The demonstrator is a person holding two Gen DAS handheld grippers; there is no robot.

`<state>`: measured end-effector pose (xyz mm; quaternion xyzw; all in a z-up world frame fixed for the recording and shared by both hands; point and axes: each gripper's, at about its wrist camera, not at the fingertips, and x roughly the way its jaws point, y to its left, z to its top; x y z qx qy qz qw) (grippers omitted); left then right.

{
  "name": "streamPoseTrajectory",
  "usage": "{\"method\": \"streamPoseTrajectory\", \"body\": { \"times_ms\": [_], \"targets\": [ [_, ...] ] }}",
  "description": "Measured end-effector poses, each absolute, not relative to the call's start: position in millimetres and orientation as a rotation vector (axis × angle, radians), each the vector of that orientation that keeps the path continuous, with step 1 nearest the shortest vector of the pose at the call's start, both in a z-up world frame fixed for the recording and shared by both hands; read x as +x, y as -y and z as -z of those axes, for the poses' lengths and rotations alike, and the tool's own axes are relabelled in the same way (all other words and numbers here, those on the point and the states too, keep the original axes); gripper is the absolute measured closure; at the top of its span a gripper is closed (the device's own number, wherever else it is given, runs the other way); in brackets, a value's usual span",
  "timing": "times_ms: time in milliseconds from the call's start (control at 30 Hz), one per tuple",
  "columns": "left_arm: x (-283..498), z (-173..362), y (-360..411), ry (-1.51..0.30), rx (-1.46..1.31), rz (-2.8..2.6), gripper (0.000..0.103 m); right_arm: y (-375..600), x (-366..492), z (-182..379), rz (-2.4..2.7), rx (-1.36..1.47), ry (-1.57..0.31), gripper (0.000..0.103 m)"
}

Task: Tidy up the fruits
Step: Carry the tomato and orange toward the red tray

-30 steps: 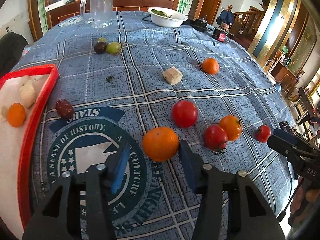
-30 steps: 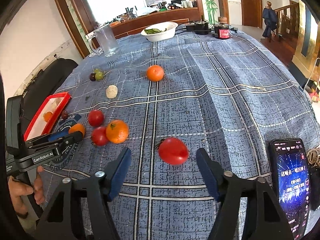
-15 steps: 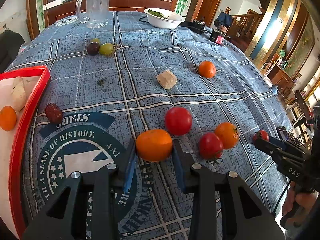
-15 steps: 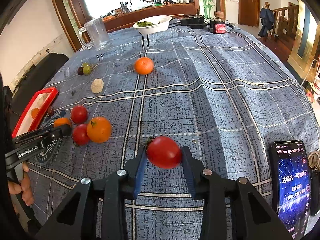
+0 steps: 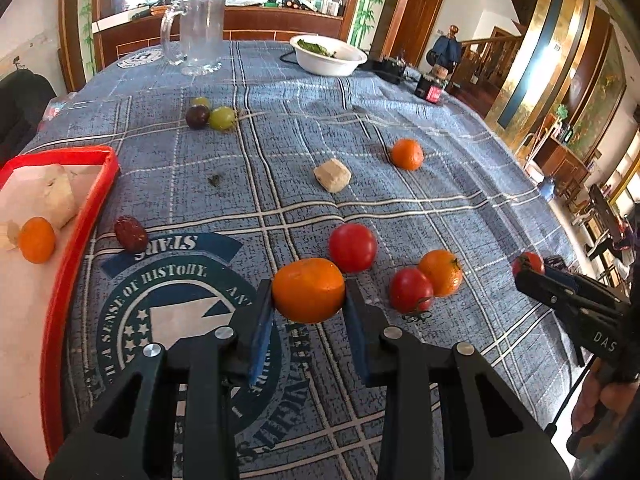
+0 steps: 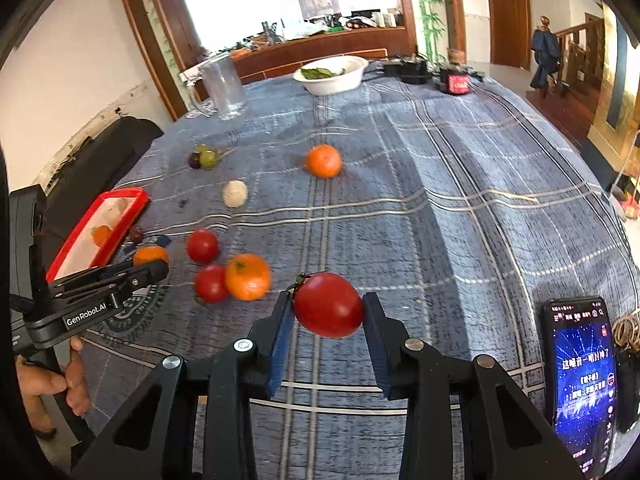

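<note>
My left gripper (image 5: 308, 304) is shut on an orange mandarin (image 5: 308, 290), its blue pads pressing both sides just above the cloth. My right gripper (image 6: 328, 312) is shut on a red tomato (image 6: 328, 305) with a green stem. On the blue cloth lie two more tomatoes (image 5: 353, 247) (image 5: 411, 290), a mandarin (image 5: 441, 273) beside them and another mandarin (image 5: 407, 154) farther back. A red-rimmed tray (image 5: 86, 216) at the left holds a small mandarin (image 5: 37, 239) and pale chunks. A dark red date (image 5: 131, 233) lies by the tray, grapes (image 5: 210, 116) farther off.
A pale lump (image 5: 333, 175) sits mid-table. A glass pitcher (image 5: 198, 34) and a white bowl (image 5: 328, 56) of greens stand at the far edge, with dark devices nearby. A lit phone (image 6: 580, 368) lies at the right near the table edge. A hand (image 6: 52, 384) grips the left tool.
Both grippers went from open around their fruit to shut on it: the left on the mandarin, the right on the tomato. The right has lifted the tomato slightly.
</note>
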<state>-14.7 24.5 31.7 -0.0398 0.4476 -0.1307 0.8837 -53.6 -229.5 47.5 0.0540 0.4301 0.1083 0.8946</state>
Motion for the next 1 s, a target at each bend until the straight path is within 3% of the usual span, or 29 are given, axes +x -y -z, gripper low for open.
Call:
{"method": "streamPoseTrajectory", "body": {
  "times_ms": [1000],
  "targets": [
    [-64, -104, -176, -0.725, -0.193, 0.004, 0.071, 90, -47, -101, -0.591, 0.036, -0.855, 0.067]
  ]
}}
